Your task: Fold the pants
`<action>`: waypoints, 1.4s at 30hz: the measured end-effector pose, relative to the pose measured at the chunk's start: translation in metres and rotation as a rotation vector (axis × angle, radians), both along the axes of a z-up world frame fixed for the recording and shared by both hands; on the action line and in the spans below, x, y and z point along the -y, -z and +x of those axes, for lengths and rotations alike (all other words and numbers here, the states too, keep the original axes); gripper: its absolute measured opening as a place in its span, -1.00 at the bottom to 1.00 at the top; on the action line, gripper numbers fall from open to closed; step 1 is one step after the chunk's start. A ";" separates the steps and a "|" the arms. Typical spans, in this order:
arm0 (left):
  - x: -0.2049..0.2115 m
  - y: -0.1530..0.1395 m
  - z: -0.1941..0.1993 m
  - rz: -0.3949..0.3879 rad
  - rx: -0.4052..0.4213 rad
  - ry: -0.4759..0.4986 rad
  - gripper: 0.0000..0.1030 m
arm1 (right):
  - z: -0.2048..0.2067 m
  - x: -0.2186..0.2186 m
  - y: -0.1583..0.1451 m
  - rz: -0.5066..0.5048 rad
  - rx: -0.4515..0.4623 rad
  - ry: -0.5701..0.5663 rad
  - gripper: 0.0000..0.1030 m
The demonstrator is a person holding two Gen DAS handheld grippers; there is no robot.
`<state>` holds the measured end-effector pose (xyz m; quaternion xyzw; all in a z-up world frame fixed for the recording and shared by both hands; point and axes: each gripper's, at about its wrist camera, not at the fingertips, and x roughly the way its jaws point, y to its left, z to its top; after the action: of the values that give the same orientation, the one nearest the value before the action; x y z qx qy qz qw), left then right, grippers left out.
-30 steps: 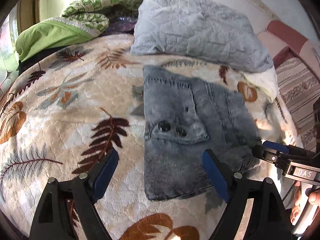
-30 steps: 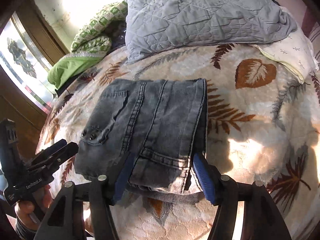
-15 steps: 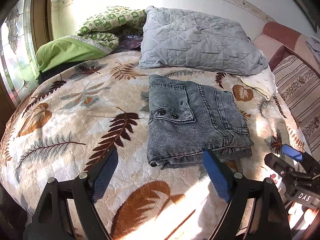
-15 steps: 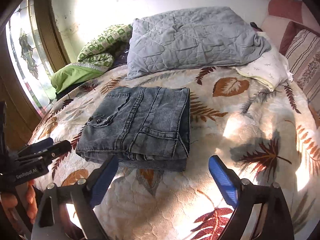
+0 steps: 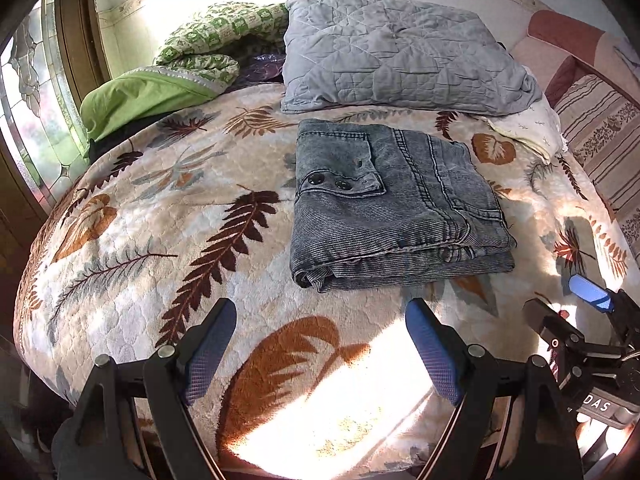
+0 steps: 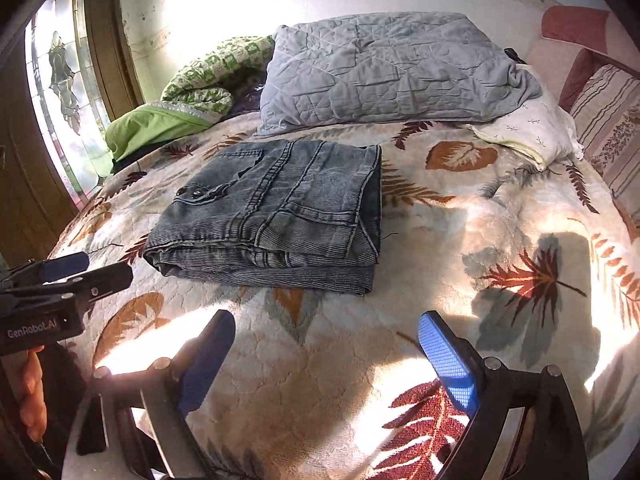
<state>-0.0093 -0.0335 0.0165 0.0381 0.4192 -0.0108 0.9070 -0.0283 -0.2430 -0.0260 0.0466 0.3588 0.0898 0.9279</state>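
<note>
The grey denim pants (image 5: pixel 396 208) lie folded into a compact, thick rectangle on the leaf-patterned bedspread (image 5: pixel 132 240), roughly mid-bed, with a buttoned pocket flap on top and the stacked fold edges facing the cameras. The left gripper (image 5: pixel 320 352) hangs short of the near edge of the bundle, apart from it, its blue-padded jaws spread wide with only blanket between them. The right gripper (image 6: pixel 326 356) sits likewise clear of the pants, which lie ahead and to its left; its jaws have just been opening and stand released, nothing between them. Each tool shows at the edge of the other's view, a hand (image 6: pixel 32 396) wrapped on the left one's handle. Behind the pants a grey quilted pillow (image 5: pixel 400 56) rests just beyond them, a green blanket (image 5: pixel 152 92) bunched at the far left, a striped cushion (image 5: pixel 600 140) at the right.
</note>
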 end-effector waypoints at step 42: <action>-0.009 0.004 -0.014 -0.055 0.108 -0.026 0.69 | -0.004 0.000 -0.019 -0.020 0.100 0.067 0.84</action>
<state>-0.0234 -0.0245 0.0126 0.0082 0.3697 -0.0085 0.9291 -0.0323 -0.2425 -0.0069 0.0447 0.3111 0.0573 0.9476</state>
